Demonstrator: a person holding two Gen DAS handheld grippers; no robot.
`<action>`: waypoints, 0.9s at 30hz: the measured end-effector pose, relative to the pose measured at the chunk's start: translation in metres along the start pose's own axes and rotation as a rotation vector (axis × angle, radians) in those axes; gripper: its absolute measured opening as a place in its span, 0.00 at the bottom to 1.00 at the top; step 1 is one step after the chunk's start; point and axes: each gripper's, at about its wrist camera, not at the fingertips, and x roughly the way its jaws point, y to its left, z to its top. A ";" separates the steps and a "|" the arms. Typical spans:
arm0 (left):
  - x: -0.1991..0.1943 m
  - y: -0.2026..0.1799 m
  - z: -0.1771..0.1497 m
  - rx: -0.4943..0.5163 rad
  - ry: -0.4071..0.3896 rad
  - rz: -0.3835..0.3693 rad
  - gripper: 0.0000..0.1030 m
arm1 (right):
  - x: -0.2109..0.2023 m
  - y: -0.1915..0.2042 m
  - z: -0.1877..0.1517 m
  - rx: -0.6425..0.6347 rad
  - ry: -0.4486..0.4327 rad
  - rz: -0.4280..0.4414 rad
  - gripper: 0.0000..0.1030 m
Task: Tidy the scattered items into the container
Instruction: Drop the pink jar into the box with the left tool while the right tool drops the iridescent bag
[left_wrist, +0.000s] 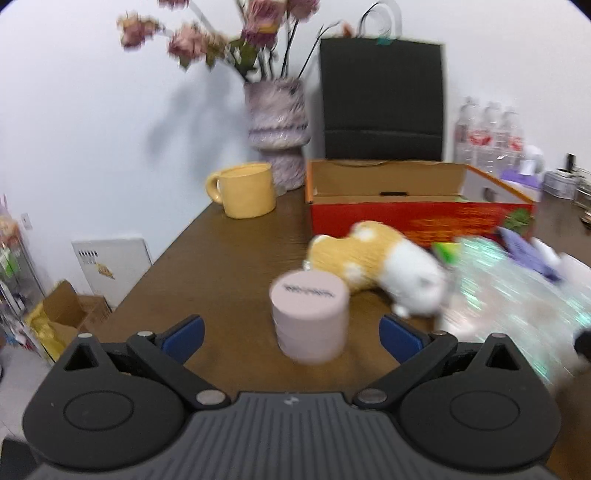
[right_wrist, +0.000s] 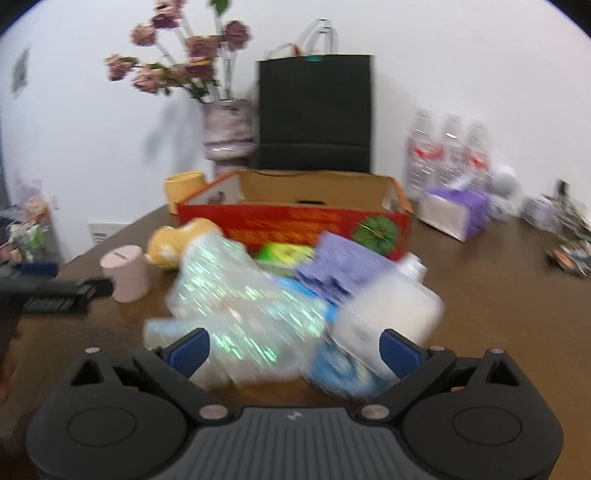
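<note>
While both claws stand spread, pink tin (left_wrist: 309, 316) between left claw (left_wrist: 291, 336) tips, untouched, shiny wrapper (right_wrist: 236, 306) before right claw (right_wrist: 293, 350).

left gripper (left_wrist: 291, 332): jaws spread wide, nothing gripped, tilted downward | right gripper (right_wrist: 293, 349): jaws spread wide, pads clear of anything, tilted downward

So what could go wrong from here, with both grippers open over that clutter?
1. The left gripper is open around the pink tub, with the plush toy right behind it; pushing further forward could shove the toy.
2. The right gripper faces an overlapping pile: shiny bag, translucent bottle. It may catch two items or scatter them.
3. Both views are blurred, so aim may be off.
</note>
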 end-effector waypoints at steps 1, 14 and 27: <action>0.017 0.000 0.004 0.014 0.040 0.005 1.00 | 0.010 0.004 0.004 -0.009 0.024 0.004 0.90; 0.033 -0.032 0.132 0.038 -0.141 -0.235 0.54 | 0.016 -0.007 0.128 -0.035 -0.163 0.043 0.07; 0.212 -0.119 0.194 0.314 0.276 -0.037 0.83 | 0.292 -0.058 0.198 -0.007 0.409 -0.087 0.47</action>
